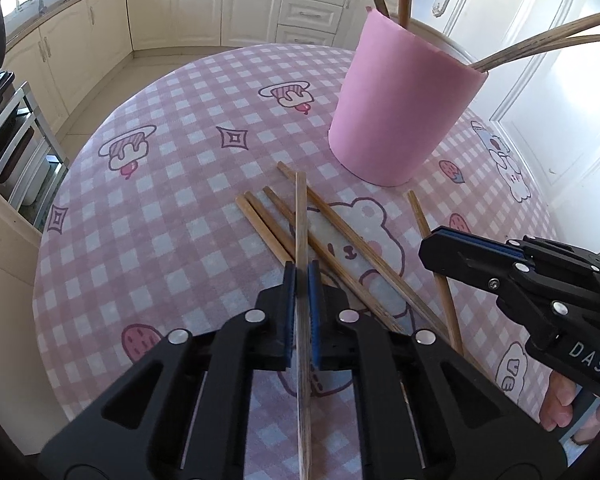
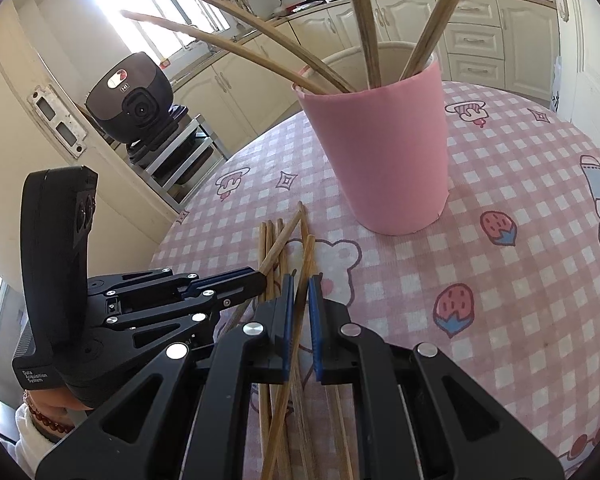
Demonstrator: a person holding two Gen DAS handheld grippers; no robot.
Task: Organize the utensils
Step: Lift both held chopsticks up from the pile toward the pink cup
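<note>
On the checked counter (image 1: pixel 148 240) the pink cup (image 1: pixel 400 108) stood far, loose chopsticks (image 1: pixel 340 248) near it. Our left tool (image 1: pixel 301 280) had pinched one chopstick (image 1: pixel 300 216) lengthwise; our right tool (image 2: pixel 300 292) gripped another chopstick (image 2: pixel 306 264). We judged either stick could swivel, snag the pile or tip the cup. Right tool read "DAS" (image 1: pixel 588 356); left, "Data Acquisition System" (image 2: pixel 34 378).

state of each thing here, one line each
left hand-held gripper: shut on one chopstick
right hand-held gripper: shut on another chopstick
pink cup: upright on the table, several chopsticks standing in it
loose chopsticks: lying on the table, some crossing
</note>
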